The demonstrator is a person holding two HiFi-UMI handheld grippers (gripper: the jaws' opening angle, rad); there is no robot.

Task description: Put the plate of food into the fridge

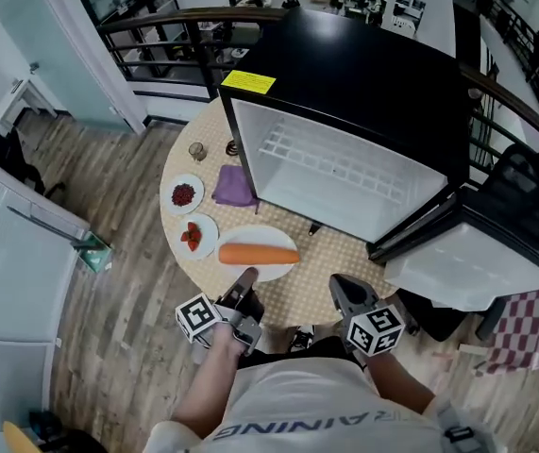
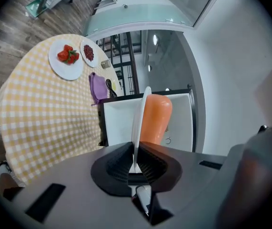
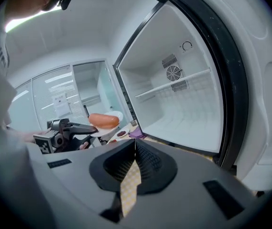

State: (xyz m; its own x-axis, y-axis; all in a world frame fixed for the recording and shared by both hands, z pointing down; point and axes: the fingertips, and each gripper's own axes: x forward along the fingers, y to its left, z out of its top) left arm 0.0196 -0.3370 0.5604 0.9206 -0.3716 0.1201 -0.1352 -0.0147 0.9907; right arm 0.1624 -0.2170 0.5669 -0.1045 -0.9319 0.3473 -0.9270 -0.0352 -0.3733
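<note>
A white plate (image 1: 271, 270) carrying a long orange piece of food (image 1: 258, 253) is over the round checked table (image 1: 321, 267), in front of the open black fridge (image 1: 363, 74). My left gripper (image 1: 247, 281) is shut on the plate's near rim. In the left gripper view the plate (image 2: 140, 118) shows edge-on between the pads (image 2: 119, 163), with the orange food (image 2: 156, 116) beside it. My right gripper (image 1: 339, 285) is to the right at the table's front edge. Its jaws (image 3: 135, 144) are shut with nothing in them. The fridge's white inside (image 3: 183, 104) has a wire shelf.
A plate of strawberries (image 1: 196, 236), a plate of red berries (image 1: 184, 195), a purple cloth (image 1: 233, 187) and two small cups (image 1: 197, 150) sit on the table's left side. The fridge door (image 1: 477, 253) swings out to the right. A railing runs behind the fridge.
</note>
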